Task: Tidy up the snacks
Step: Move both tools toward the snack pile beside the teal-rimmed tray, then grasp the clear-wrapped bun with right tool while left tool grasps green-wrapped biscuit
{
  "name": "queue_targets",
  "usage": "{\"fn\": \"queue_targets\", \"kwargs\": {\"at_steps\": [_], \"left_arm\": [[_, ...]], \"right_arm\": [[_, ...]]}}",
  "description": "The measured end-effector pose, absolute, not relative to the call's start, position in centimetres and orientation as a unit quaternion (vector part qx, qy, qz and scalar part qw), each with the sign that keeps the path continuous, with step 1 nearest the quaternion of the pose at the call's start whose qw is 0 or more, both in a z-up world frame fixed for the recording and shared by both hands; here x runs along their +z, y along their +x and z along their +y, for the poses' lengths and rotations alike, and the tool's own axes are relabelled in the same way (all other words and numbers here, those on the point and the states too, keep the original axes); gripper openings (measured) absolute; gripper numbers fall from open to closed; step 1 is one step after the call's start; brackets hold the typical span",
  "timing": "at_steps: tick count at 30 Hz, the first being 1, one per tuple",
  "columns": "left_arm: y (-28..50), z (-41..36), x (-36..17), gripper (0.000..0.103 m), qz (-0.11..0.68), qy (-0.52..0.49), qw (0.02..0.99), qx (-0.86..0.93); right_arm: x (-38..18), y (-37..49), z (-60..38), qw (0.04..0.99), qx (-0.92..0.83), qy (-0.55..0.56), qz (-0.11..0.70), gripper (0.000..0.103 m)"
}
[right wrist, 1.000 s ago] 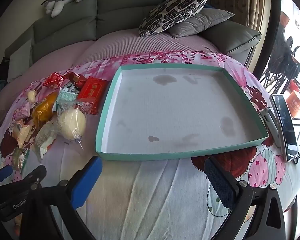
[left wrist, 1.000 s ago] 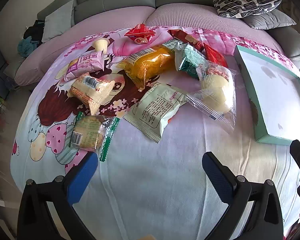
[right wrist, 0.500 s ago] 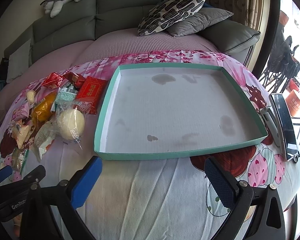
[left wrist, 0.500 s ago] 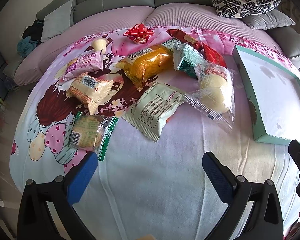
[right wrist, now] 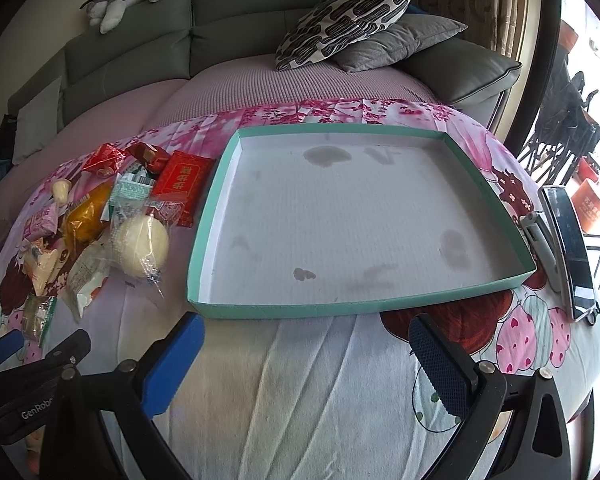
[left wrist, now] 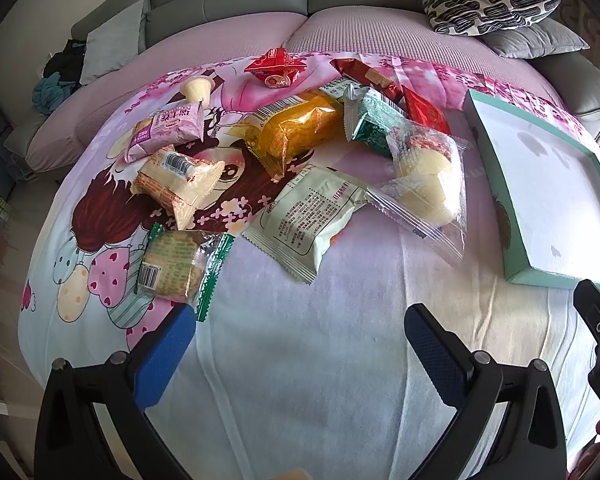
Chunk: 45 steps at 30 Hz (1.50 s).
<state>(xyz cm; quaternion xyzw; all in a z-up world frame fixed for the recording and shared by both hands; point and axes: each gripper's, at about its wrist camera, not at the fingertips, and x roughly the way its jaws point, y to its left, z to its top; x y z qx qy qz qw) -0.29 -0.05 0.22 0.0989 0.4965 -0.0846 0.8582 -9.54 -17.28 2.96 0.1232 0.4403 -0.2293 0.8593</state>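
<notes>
**Left wrist view: snacks ahead of the left tongs, tray to the right**

In the left wrist view, the left tongs are held wide open with nothing between them, low over the cartoon-printed cloth on the table. The loose pile of wrapped snacks is spread ahead of them. The pale green printed packet lies nearest on the centre line, its long axis slanting from near-left to far-right; the small clear biscuit pack with green ends sits just beyond the left finger. The shallow teal-rimmed cardboard tray is seen empty, to the right of the pile, directly ahead of the right tongs, which are also open and empty. The left tongs are judged nearer the snacks. Bare cloth is left open before both tongs.
</notes>
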Motion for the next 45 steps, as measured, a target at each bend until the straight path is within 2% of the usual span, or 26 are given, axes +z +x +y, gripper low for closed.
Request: {"fn": "queue_targets", "kwargs": {"at_steps": [13,21,31,42,45], "left_arm": [[0.1,0.2,-0.1,0.103,0.51,0.106,0.851,-0.07],[1.4,2.8,0.5,0.103,0.492,0.037,0.869,-0.035],[3.5,6.8,-0.2,0.103,0.531,-0.015,0.846,-0.029],[6.7,9.6,-1.0,0.103,0.542,0.013,0.839,-0.029],[7.6,9.8,-1.9,0.103,0.555,0.008,0.831,-0.042]], "right_arm": [[2.9,-9.4,-17.2,0.861,-0.225,0.12,0.439,0.103],[3.3,-8.6,-15.7,0.881,-0.18,0.124,0.419,0.103],[3.4,-6.3,-14.0,0.889,-0.148,0.136,0.41,0.103],[5.5,-1.6,-12.5,0.89,-0.117,0.149,0.414,0.103],[5.1,0.1,-11.8,0.886,-0.098,0.159,0.425,0.098]]}}
